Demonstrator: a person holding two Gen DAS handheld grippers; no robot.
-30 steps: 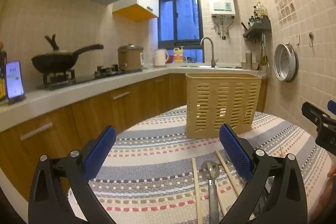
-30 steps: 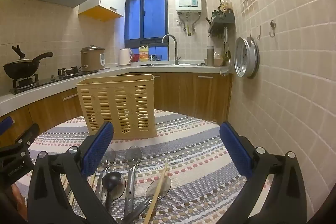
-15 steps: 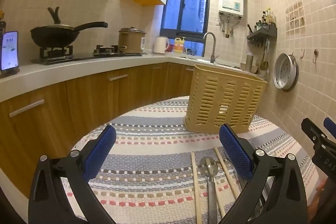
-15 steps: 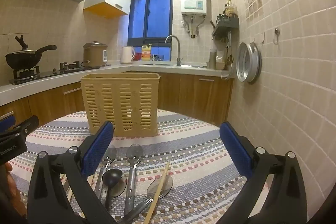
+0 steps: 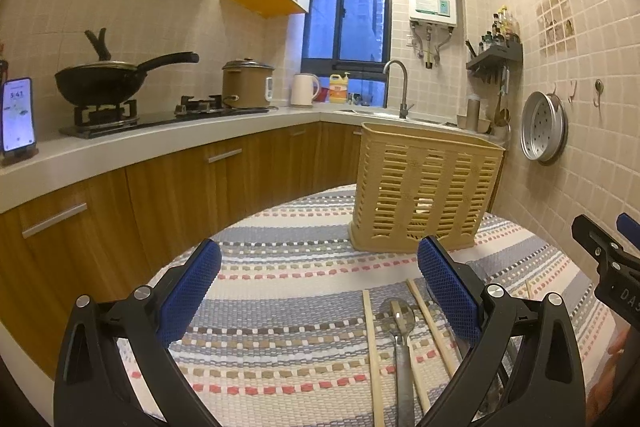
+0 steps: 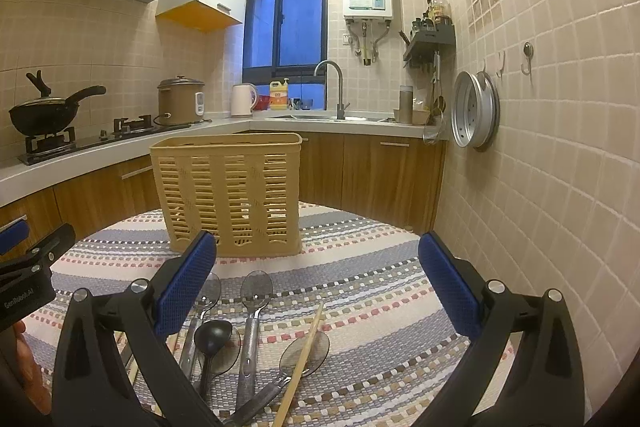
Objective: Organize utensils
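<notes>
A tan slotted utensil basket [image 5: 424,187] stands upright on the striped tablecloth [image 5: 280,291]; it also shows in the right wrist view [image 6: 230,191]. In the left wrist view, wooden chopsticks [image 5: 372,351] and a metal spoon [image 5: 400,339] lie in front of my left gripper [image 5: 318,295], which is open and empty. In the right wrist view, several metal spoons [image 6: 254,307], a black ladle [image 6: 212,337] and a chopstick [image 6: 304,351] lie below my right gripper [image 6: 318,295], open and empty. Each gripper shows at the edge of the other's view.
A kitchen counter [image 5: 160,139] runs along the left and back with a wok [image 5: 100,83], rice cooker [image 5: 248,83], kettle and sink tap [image 5: 400,87]. A phone [image 5: 16,115] stands at the far left. The tiled wall on the right holds a metal pan [image 6: 474,115].
Both cameras have tilted and shifted slightly, so the basket sits a little differently in view. Both grippers stay open and the utensils lie where they were.
</notes>
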